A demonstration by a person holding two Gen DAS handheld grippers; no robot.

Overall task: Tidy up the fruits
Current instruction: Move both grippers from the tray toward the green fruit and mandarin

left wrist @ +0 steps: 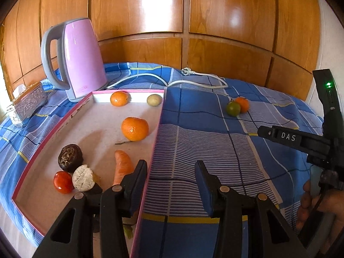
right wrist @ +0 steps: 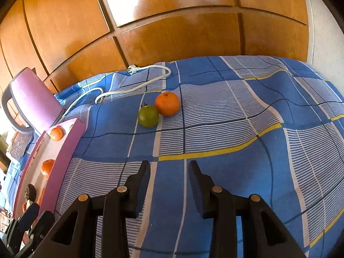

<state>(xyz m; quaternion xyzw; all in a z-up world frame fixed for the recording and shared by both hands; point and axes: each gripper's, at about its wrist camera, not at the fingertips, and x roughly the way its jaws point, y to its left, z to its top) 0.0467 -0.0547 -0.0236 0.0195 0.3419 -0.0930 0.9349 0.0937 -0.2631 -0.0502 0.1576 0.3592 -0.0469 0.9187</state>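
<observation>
Checked blue cloth point(right wrist: 215, 142) lies bare beneath our right gripper point(right wrist: 169, 172), jaws spread. Our left gripper point(left wrist: 171, 169), likewise spread, straddles the pink tray's point(left wrist: 158, 124) right edge. Far beyond, a green tomato point(right wrist: 148, 116) touches an orange point(right wrist: 167, 103).

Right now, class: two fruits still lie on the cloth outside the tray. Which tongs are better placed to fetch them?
Right tongs: open, empty, facing the green tomato and orange. The left tongs straddle the tray wall.
</observation>
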